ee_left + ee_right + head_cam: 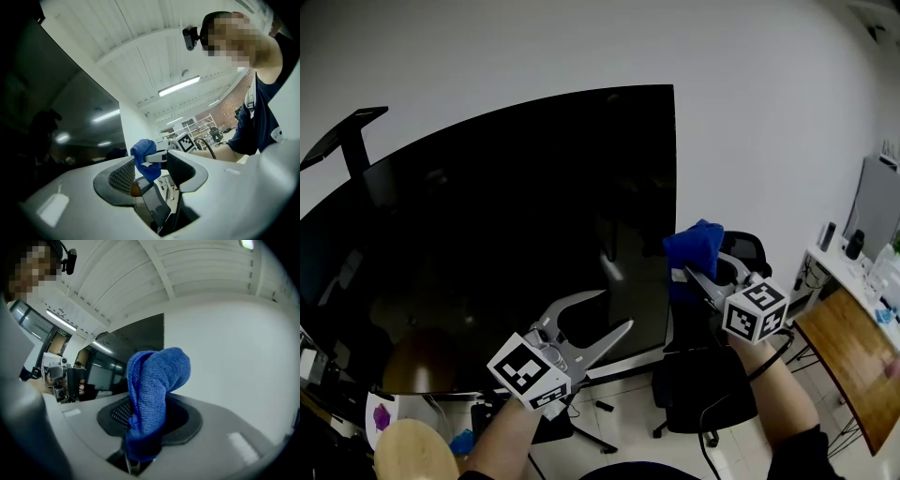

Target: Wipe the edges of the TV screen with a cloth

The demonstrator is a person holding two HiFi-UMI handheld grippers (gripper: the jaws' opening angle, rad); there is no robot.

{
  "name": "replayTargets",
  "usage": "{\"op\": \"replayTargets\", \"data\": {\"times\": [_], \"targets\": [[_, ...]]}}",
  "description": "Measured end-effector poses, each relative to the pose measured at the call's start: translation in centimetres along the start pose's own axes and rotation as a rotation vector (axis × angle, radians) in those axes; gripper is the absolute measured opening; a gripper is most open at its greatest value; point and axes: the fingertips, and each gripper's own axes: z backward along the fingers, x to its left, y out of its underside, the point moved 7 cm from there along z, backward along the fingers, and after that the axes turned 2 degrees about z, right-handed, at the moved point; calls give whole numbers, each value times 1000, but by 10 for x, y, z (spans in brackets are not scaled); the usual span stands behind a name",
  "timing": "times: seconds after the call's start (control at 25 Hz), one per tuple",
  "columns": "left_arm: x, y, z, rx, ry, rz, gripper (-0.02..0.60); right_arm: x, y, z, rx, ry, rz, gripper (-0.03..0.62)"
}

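Your left tongs (614, 312) hang low in front of the TV screen (506, 216), prongs spread wide with nothing gripped. Their own view shows only open air across the gap, with the screen's right edge and the far cloth beyond. The screen is large, dark and glossy, set against a white wall (769, 112), and it fills the space above and to the left of both tongs. Right of the left tongs and higher up, your right tongs (689, 270) pinch a blue cloth (694, 244). The cloth is bunched, sticks out past the prong tips, and sits at the screen's right edge, on the lower half of that edge. You cannot tell whether it touches the edge. Below the right tongs stands a black office chair (703, 389). Further right is a wooden table (848, 361).
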Motion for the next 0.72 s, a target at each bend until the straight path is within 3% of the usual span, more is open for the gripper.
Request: {"op": "replayTargets", "data": {"times": [0.24, 0.4, 0.72], "targets": [[1, 10, -28, 34, 16, -3, 193, -40, 29, -19, 12, -42, -219, 149], [-2, 19, -37, 61, 19, 7, 193, -45, 44, -27, 14, -101, -306, 149], [18, -5, -45, 70, 13, -26, 193, -46, -9, -53, -14, -146, -211, 149]]}}
